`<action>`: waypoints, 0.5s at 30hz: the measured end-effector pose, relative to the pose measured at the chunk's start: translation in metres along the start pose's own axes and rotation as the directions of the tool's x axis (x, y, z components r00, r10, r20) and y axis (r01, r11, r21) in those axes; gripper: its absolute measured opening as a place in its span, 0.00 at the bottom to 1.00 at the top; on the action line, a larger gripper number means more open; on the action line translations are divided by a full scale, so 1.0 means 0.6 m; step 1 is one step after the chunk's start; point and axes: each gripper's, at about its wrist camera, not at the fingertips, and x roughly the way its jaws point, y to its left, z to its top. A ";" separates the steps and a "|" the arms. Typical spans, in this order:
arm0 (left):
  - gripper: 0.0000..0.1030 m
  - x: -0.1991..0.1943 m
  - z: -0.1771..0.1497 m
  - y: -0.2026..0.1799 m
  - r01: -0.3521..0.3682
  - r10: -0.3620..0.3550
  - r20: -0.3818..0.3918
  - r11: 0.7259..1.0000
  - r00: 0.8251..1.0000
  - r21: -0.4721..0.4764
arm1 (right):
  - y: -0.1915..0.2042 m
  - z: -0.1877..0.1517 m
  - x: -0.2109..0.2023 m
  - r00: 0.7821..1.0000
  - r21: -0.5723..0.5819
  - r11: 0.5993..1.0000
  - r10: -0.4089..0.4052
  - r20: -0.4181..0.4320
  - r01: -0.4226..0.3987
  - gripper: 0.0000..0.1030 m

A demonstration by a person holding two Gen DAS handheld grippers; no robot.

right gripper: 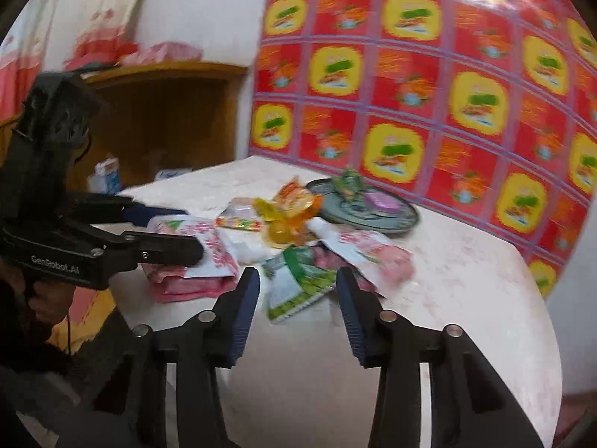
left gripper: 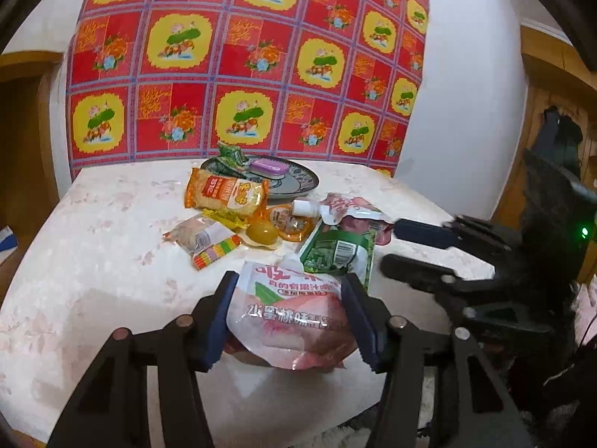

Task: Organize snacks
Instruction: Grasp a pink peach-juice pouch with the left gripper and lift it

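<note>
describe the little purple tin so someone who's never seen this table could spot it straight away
Start at the pale round table in front of the red and yellow patterned cloth. At its far edge sits a dark patterned plate, behind the heap of snack packets. The purple tin lies flat in that plate beside a green wrapper; it is the only purple, rigid, rounded-corner item there.

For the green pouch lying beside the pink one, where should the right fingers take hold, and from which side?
Probably the near white bottom edge of the green pouch, approached from the table's near edge, where the right gripper already points. That end lies flat and juts towards the gripper, clear of the pile; its far end is tucked among other snacks.
</note>
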 end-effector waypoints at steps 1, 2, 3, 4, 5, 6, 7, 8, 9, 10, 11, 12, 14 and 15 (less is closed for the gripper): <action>0.59 0.002 -0.001 0.000 -0.013 0.013 0.005 1.000 1.000 0.007 | 0.003 0.003 0.007 1.000 -0.019 1.000 -0.005 -0.011 0.005 0.43; 0.62 0.004 -0.003 0.000 -0.026 0.026 0.012 1.000 1.000 0.011 | 0.007 0.007 0.018 0.999 -0.052 0.999 -0.013 -0.031 0.011 0.42; 0.63 0.004 -0.005 0.002 -0.033 0.033 0.018 0.999 0.999 0.011 | 0.009 0.009 0.028 0.999 -0.077 0.997 -0.017 -0.046 0.014 0.42; 0.65 0.005 -0.007 0.005 -0.026 0.026 0.024 1.000 0.999 0.005 | 0.012 0.012 0.037 0.998 -0.101 0.995 -0.020 -0.061 0.014 0.43; 0.65 0.005 -0.009 0.008 -0.014 0.014 0.024 1.000 1.000 -0.004 | 0.016 0.014 0.045 0.997 -0.124 0.992 -0.027 -0.071 0.018 0.42; 0.65 0.007 -0.010 0.011 0.005 -0.005 0.019 1.000 1.000 -0.012 | 0.020 0.016 0.052 0.996 -0.149 0.989 -0.034 -0.077 0.022 0.42; 0.66 0.011 -0.012 0.014 0.031 -0.031 0.004 0.999 1.000 -0.018 | 0.023 0.019 0.059 0.996 -0.171 0.985 -0.041 -0.085 0.026 0.37; 0.67 0.012 -0.015 0.014 0.050 -0.050 -0.004 0.998 0.999 -0.023 | 0.023 0.019 0.064 0.995 -0.178 0.984 -0.046 -0.090 0.030 0.35; 0.67 0.011 -0.017 0.016 0.053 -0.053 0.003 0.998 0.999 -0.027 | 0.022 0.021 0.066 0.995 -0.172 0.985 -0.044 -0.093 0.028 0.30; 0.67 0.010 -0.018 0.017 0.057 -0.057 0.007 0.998 0.998 -0.028 | 0.021 0.022 0.066 0.995 -0.164 0.986 -0.040 -0.096 0.024 0.27; 0.68 0.009 -0.020 0.018 0.063 -0.063 0.012 0.998 0.998 -0.029 | 0.022 0.021 0.065 0.994 -0.161 0.987 -0.043 -0.096 0.027 0.26; 0.69 0.007 -0.020 0.020 0.071 -0.070 0.017 0.997 0.997 -0.029 | 0.022 0.020 0.062 0.994 -0.160 0.987 -0.047 -0.098 0.031 0.25; 0.85 0.003 -0.021 0.021 0.071 -0.070 0.021 0.997 0.997 -0.028 | 0.018 0.017 0.054 0.993 -0.137 0.990 -0.055 -0.103 0.041 0.24; 0.86 0.002 -0.021 0.020 0.053 -0.053 0.016 0.998 0.998 -0.029 | 0.017 0.018 0.051 0.993 -0.122 0.992 -0.053 -0.106 0.040 0.24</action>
